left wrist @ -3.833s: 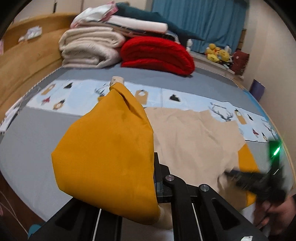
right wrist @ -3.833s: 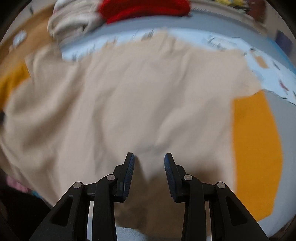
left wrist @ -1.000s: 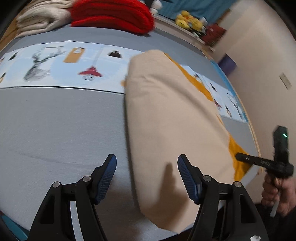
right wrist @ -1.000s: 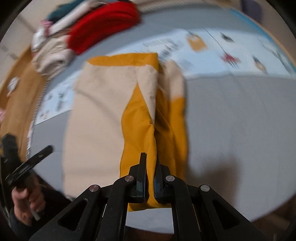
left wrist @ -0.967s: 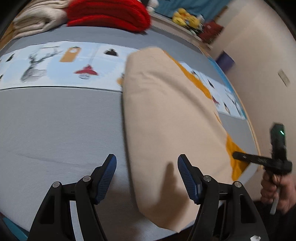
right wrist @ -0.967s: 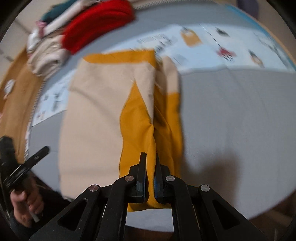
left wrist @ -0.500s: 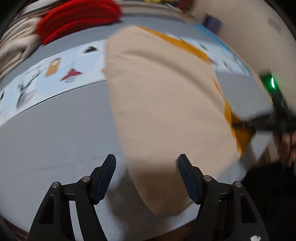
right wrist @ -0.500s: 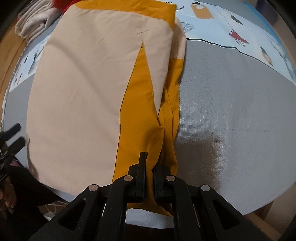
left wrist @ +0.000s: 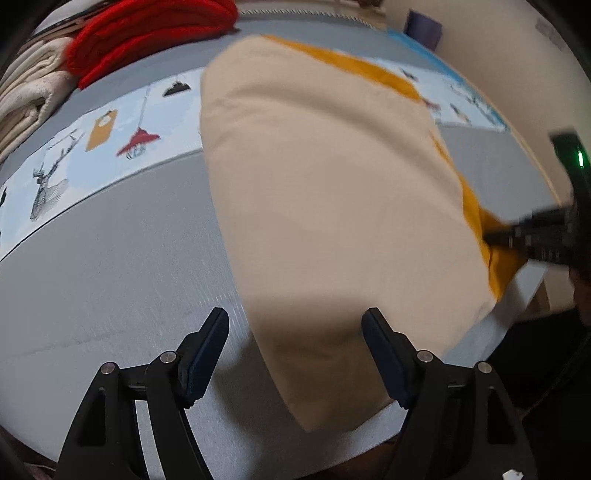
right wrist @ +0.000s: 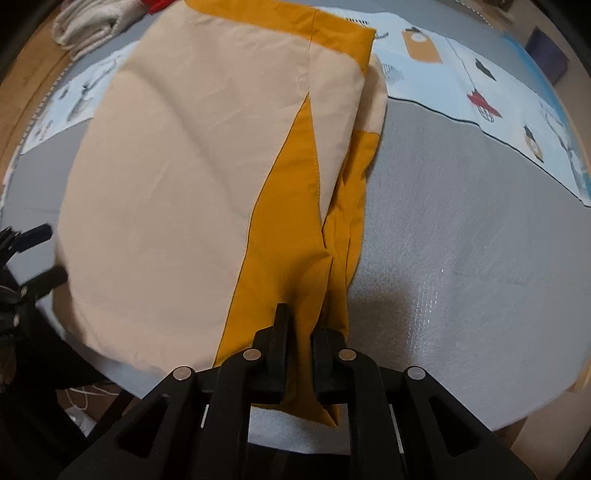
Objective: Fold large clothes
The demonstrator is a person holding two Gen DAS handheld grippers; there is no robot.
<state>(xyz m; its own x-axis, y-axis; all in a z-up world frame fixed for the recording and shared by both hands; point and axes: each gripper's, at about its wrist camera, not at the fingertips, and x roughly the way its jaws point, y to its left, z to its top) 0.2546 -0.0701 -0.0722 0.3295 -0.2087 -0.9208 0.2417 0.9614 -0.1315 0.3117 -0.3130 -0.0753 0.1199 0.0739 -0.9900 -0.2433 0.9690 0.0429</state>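
Note:
A large beige and mustard garment (left wrist: 332, 184) lies folded into a long strip on the grey bed cover (left wrist: 110, 277). My left gripper (left wrist: 295, 332) hovers over its near beige corner. Its jaws are opening wide and nothing is pinched between them. In the right wrist view the garment (right wrist: 177, 184) shows a mustard panel (right wrist: 288, 240) along its right side. My right gripper (right wrist: 303, 328) points down at the near end of that panel. Its jaws are opening, with a small gap and mustard cloth loose between the fingers. The right gripper (left wrist: 517, 236) also appears at the garment's far edge.
Red blankets (left wrist: 147, 33) and cream blankets (left wrist: 26, 88) are stacked at the back of the bed. A printed pale blue band (right wrist: 480, 85) crosses the cover. The bed's near edge runs just under both grippers. A purple box (right wrist: 546, 55) stands beyond the bed.
The right jaws, pinched tight on the mustard cloth before, now stand slightly apart. Both grippers have sunk closer to the bed and rolled. The left jaws are a little wider.

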